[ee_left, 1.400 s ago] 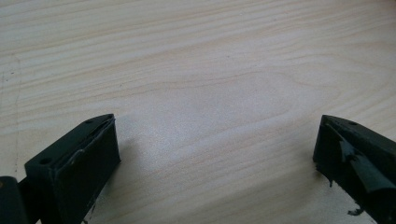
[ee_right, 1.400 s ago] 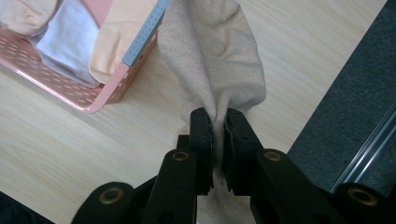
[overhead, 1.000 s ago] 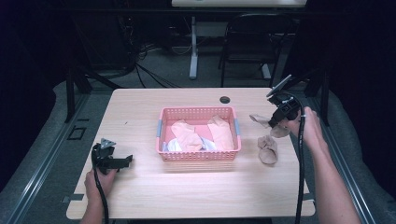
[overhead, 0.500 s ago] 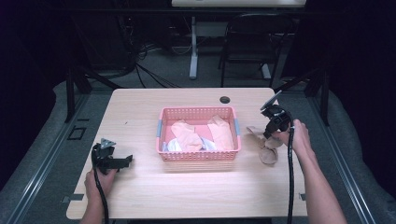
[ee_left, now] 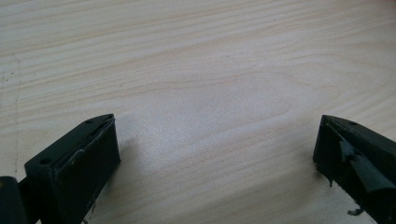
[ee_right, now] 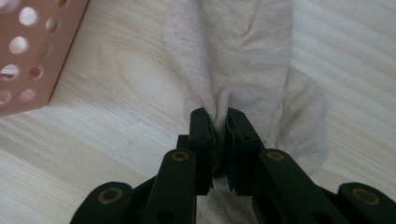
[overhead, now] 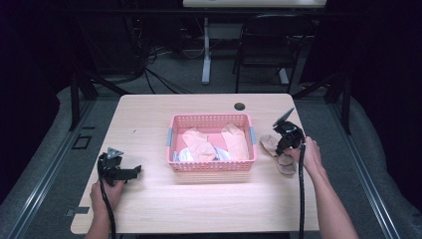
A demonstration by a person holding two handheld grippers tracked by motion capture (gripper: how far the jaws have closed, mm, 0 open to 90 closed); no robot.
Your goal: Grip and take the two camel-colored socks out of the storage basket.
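Right tongs (ee_right: 218, 116) pinching beige cloth (ee_right: 243, 60), left tongs (ee_left: 215, 154) wide, holding nothing.
Counter (overhead: 149, 114): pink basket (overhead: 211, 119) centre holding clothes, probably socks; cloth lies just right of it; left tongs near front-left edge.

A beige sock (ee_right: 233, 60) lies crumpled on the table just right of the pink basket (overhead: 211, 122), a fold of it pinched between the right gripper's (ee_right: 218, 123) fingertips.
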